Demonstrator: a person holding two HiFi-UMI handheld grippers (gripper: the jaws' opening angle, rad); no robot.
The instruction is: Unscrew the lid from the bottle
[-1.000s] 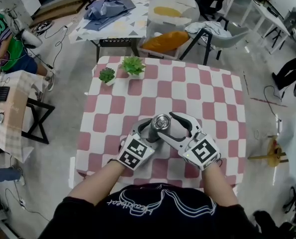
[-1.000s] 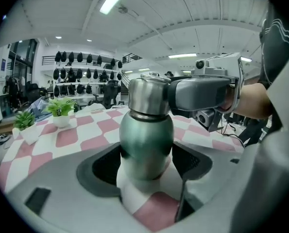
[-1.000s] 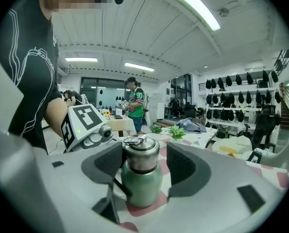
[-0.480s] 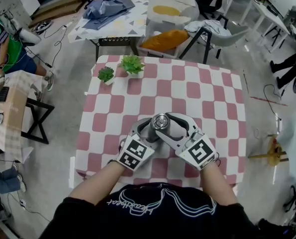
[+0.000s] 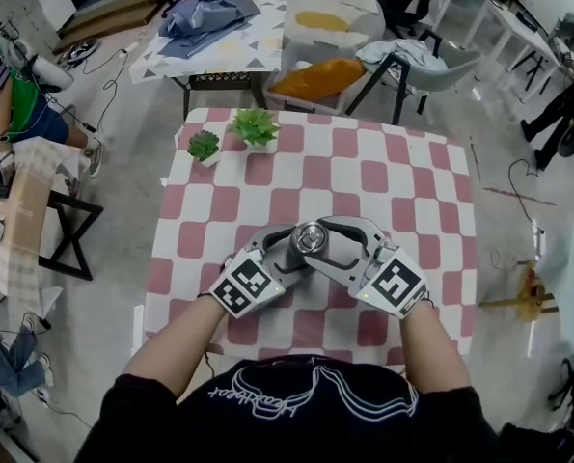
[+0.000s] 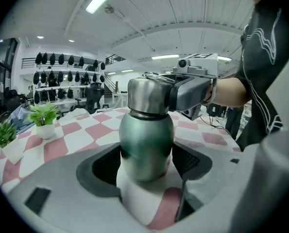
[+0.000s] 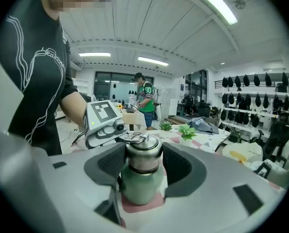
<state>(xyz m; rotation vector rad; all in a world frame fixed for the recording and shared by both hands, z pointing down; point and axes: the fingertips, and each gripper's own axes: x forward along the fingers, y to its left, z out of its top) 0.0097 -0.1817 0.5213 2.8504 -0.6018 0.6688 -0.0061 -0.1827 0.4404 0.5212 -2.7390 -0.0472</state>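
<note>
Jaws of the left gripper press on the green body of the bottle, low down, so that it cannot turn together with the lid. Those of the right gripper have just been closing, and their pads hold the steel lid from 2 sides, higher up, clear of the other gripper. The bottle stands upright on the checked table, near the person's edge, between both hands. I judge that the lid is not yet off: the next move needs a twist of the right wrist while the left resists. 2 plants stand well apart, no obstacle.
</note>
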